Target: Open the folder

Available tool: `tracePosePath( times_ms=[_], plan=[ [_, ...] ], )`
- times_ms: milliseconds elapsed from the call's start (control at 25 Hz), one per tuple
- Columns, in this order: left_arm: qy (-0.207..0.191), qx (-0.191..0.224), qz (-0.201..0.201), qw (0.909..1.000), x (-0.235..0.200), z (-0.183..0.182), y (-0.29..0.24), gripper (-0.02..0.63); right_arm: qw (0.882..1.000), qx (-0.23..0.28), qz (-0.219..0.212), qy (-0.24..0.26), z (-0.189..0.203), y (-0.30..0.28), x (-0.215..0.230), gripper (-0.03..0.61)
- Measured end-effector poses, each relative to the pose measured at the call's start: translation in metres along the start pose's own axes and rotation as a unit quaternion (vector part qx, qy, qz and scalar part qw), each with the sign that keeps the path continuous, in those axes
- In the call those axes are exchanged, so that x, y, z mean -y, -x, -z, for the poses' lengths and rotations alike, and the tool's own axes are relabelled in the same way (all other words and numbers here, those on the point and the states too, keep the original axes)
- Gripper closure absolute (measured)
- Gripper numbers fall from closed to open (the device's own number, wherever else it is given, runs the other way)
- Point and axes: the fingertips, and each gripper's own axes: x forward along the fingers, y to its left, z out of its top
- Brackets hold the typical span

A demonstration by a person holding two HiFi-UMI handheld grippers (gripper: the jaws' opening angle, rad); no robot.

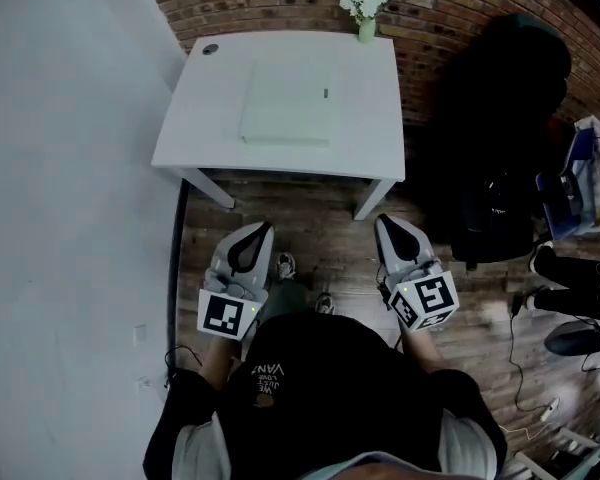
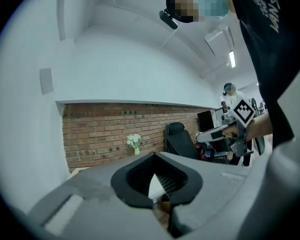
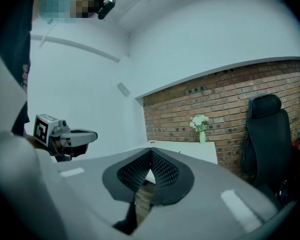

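Standing back from the white table (image 1: 195, 138), the person holds both grippers low and close to the body. The left gripper (image 1: 263, 228) is closed with nothing in it. The right gripper (image 1: 385, 222) is closed too, and it also holds nothing. Both are well apart from the table.

The folder (image 1: 288, 103) lies flat and closed near the middle of the table. It is pale, almost the same color as the table top. It has a small dark mark (image 1: 326, 93) near its right edge. I cannot tell which side opens.

A few things could go wrong, I think:

- Closed jaws cannot pinch a cover. If they do not open first, they will only poke the folder.
- The folder looks thin and flat, so a jaw may not get under the cover. Then the whole folder could slide across the table.
- If it slides toward the back edge, it might bump the vase of flowers (image 1: 366, 8) at the back right corner and tip it over.
- Picking the wrong side would lift the whole folder and not just the cover.
- One gripper may need to hold the folder down, or it will come up with the cover.
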Motion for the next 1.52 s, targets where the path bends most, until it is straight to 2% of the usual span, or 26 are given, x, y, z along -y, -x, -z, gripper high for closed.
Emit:
tracePosePath(
  times_ms=[600, 1280, 1520],
  plan=[
    [-0.003, 0.01, 0.041, 0.9991, -0.066, -0.001, -0.061, 0.614, 1.0, -0.004, 0.02, -0.015, -0.012, -0.08, 0.014, 0.58],
    [-0.016, 0.013, 0.111, 0.9936, -0.151, 0.009, -0.115, 0.614, 0.997, 0.007, 0.08, -0.02, -0.024, -0.171, 0.016, 0.58],
    [-0.008, 0.009, 0.125, 0.9921, -0.174, 0.018, -0.127, 0.614, 0.994, 0.006, 0.104, -0.02, -0.019, -0.189, 0.017, 0.58]
  ],
)
